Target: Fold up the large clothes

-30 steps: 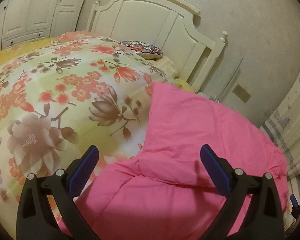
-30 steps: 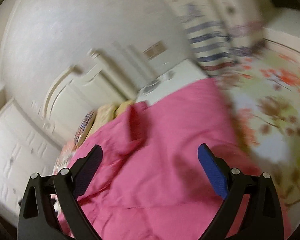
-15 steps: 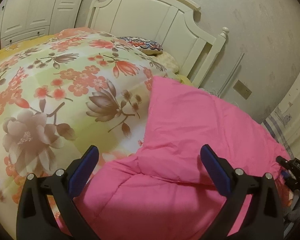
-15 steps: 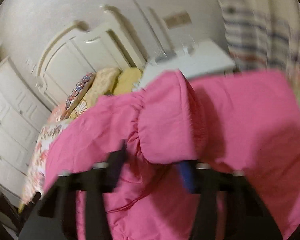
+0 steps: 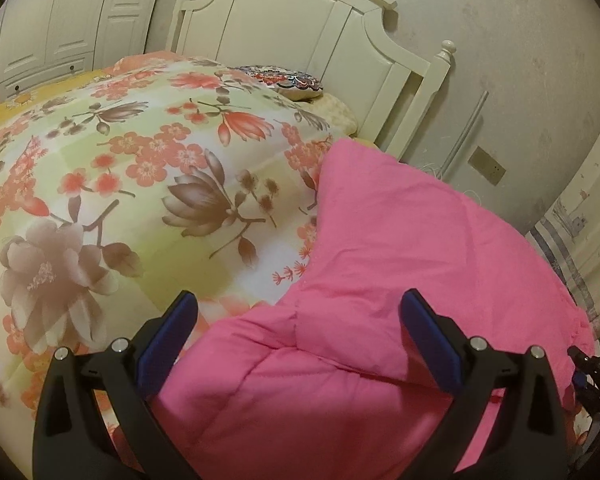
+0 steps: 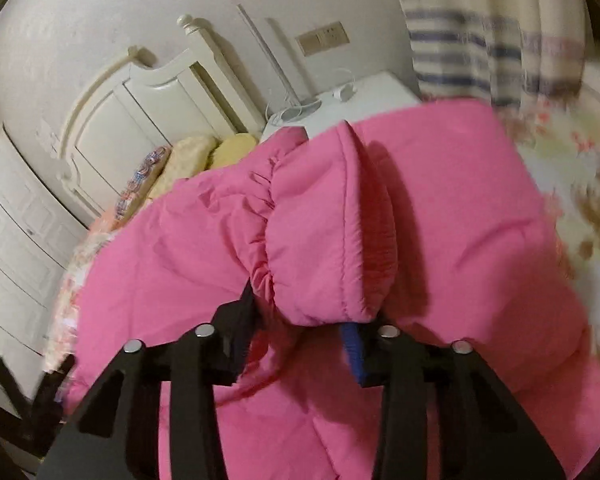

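A large pink padded jacket [image 5: 400, 248] lies on the floral bedspread [image 5: 112, 184], near the bed's right edge. My left gripper [image 5: 298, 336] is open and empty, hovering over the jacket's near folded part. In the right wrist view my right gripper [image 6: 304, 320] is shut on the elastic cuff of a pink sleeve [image 6: 316, 232], which bulges up between the fingers over the jacket body [image 6: 180, 264]. The right gripper's body also shows at the left wrist view's lower right edge [image 5: 592, 372].
A white headboard [image 5: 308, 36] stands at the far end with a patterned cushion [image 5: 284, 80] and yellow pillows [image 6: 212, 152]. A white nightstand [image 6: 364, 96] and striped curtain [image 6: 480, 48] are beside the bed. White wardrobes [image 5: 60, 20] stand far left.
My right gripper went from open over the jacket to shut on the sleeve cuff. My left gripper stayed open and barely moved.
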Tool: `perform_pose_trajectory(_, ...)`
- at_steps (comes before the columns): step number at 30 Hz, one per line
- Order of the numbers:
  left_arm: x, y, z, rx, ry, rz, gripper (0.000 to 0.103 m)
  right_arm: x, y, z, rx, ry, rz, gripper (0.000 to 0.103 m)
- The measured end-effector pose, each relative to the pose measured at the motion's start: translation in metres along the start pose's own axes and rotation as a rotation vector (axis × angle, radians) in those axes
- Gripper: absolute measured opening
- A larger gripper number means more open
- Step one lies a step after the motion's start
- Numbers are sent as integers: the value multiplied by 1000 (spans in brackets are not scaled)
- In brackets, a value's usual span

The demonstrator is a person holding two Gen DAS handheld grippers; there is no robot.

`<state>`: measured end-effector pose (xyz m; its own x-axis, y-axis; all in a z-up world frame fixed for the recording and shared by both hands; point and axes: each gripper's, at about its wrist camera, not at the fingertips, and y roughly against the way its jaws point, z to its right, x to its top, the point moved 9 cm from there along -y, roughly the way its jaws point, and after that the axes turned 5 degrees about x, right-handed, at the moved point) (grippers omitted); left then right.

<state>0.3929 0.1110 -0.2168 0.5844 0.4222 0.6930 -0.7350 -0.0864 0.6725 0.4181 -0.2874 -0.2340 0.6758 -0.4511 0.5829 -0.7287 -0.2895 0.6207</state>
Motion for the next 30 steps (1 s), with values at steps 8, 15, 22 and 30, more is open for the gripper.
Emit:
perform_pose_trajectory(8, -2, -1, 1, 6, -11, -6, 101, 34, 73, -55, -132, 247, 288, 75)
perform_pose_trajectory(15, -2, 0, 2, -6, -1, -6, 101, -10, -20, -102, -305, 650, 8, 80)
perform_pose_trajectory(22, 3, 11, 17, -11, -71, -15, 99, -35, -53, -67, -262, 601, -73, 82)
perform_pose_trajectory(30, 25, 21, 151, -85, -389, 33, 100, -36, -56, -67, -212, 571, -78, 82)
